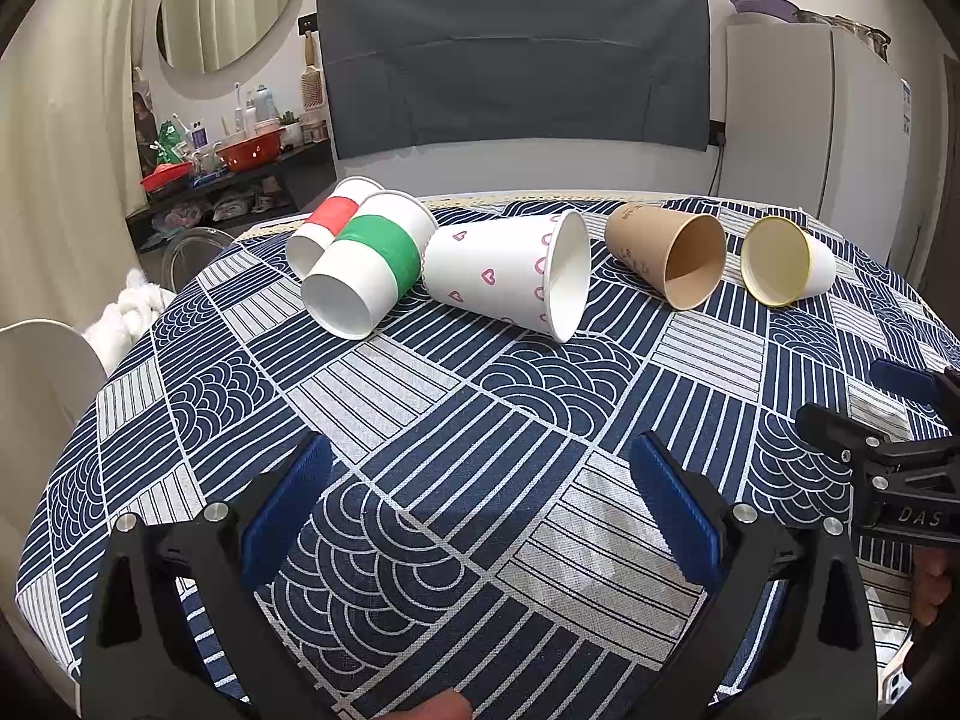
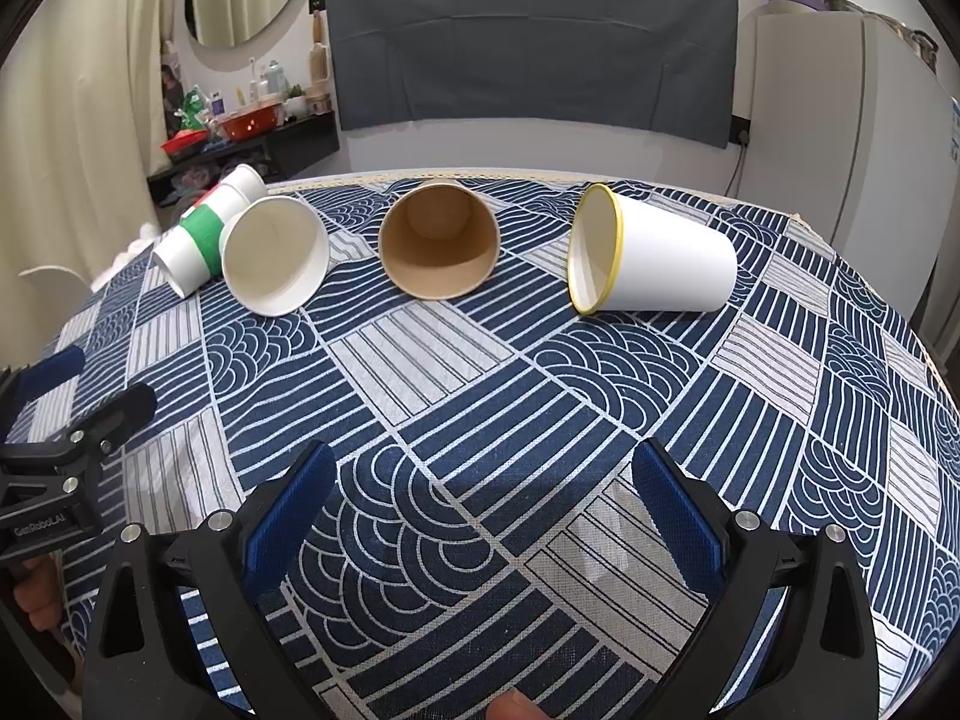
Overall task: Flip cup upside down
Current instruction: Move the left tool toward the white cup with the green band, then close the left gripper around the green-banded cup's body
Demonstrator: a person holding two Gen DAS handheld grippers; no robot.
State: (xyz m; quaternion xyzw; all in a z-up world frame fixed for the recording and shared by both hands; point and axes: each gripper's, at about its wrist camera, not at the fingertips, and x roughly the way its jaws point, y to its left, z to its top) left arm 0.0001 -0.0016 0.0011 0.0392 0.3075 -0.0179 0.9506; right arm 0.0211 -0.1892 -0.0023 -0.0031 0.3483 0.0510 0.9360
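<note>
Several paper cups lie on their sides in a row on the far half of the table. From left: a red-banded cup (image 1: 327,222), a green-banded cup (image 1: 372,261), a white cup with pink hearts (image 1: 504,273), a brown cup (image 1: 666,252) and a white cup with a yellow rim (image 1: 786,261). In the right wrist view I see the green-banded cup (image 2: 192,240), the heart cup's mouth (image 2: 276,255), the brown cup (image 2: 441,240) and the yellow-rimmed cup (image 2: 654,258). My left gripper (image 1: 480,474) and my right gripper (image 2: 483,480) are open and empty above the near cloth.
The table wears a blue and white patterned cloth (image 1: 480,396). A cluttered shelf (image 1: 228,162) stands at the back left, a grey covered panel (image 1: 516,54) behind the table, and a white fridge (image 1: 804,114) at the back right. A chair back (image 1: 36,372) is at the left.
</note>
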